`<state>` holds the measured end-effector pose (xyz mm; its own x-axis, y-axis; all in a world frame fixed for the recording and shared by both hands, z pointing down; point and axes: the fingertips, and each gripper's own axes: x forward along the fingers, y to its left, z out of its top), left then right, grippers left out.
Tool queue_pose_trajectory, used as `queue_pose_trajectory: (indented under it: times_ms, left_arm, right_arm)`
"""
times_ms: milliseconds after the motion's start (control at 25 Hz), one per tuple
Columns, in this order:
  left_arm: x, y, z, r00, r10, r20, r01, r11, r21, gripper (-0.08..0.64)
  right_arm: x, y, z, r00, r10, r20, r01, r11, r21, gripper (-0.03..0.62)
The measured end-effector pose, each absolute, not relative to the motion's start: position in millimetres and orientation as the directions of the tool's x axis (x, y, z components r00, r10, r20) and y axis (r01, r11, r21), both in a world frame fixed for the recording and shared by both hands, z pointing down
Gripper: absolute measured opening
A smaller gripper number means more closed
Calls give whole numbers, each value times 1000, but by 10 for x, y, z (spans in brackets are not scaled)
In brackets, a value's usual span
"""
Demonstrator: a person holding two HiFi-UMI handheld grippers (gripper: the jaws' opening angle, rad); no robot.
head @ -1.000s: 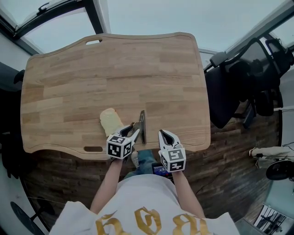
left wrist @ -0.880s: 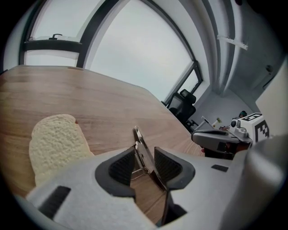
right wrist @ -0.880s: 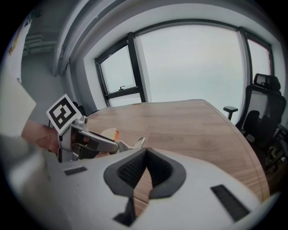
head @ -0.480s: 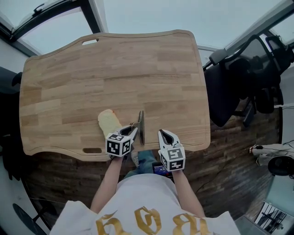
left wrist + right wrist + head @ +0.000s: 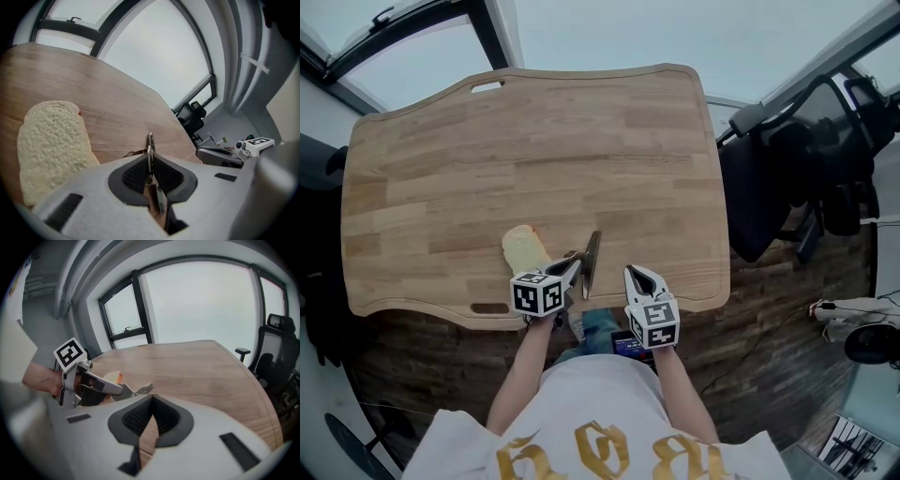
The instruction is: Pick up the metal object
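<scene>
Beside the bread [image 5: 523,249], left gripper [image 5: 150,161] (jaws closing) pinches metal object [image 5: 592,254].

Pale wood on the table top [image 5: 534,141], strip-jointed, smooth and matt. The metal object [image 5: 592,255] is thin bare metal with a dull gleam. The bread slice [image 5: 51,145] looks rough, porous. On the right gripper [image 5: 151,399], a matt grey plastic shell and ribbed black pads [image 5: 136,417].

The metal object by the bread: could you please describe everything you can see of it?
The metal object is a thin, flat, grey strip, blade-like. It slants near the front edge of the wooden table, right of the bread. The jaws of the left gripper are closing on its near end, pads against both faces.
</scene>
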<state>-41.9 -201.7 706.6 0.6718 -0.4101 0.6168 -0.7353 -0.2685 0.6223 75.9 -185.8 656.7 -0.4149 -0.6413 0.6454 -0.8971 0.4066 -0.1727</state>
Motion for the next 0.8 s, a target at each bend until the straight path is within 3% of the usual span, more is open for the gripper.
queue_pose_trajectory:
  times_ms: [280, 800]
  left_arm:
    - [-426, -2021, 7060, 695, -449, 561, -677, -145, 722, 28]
    - [-411, -2001, 6908, 697, -465, 545, -684, -203, 701, 23]
  right_arm:
    - [742, -1882, 6522, -423, -646, 635, -895, 405, -185, 11]
    - [809, -1852, 6432, -430, -666, 610, -898, 383, -215, 11]
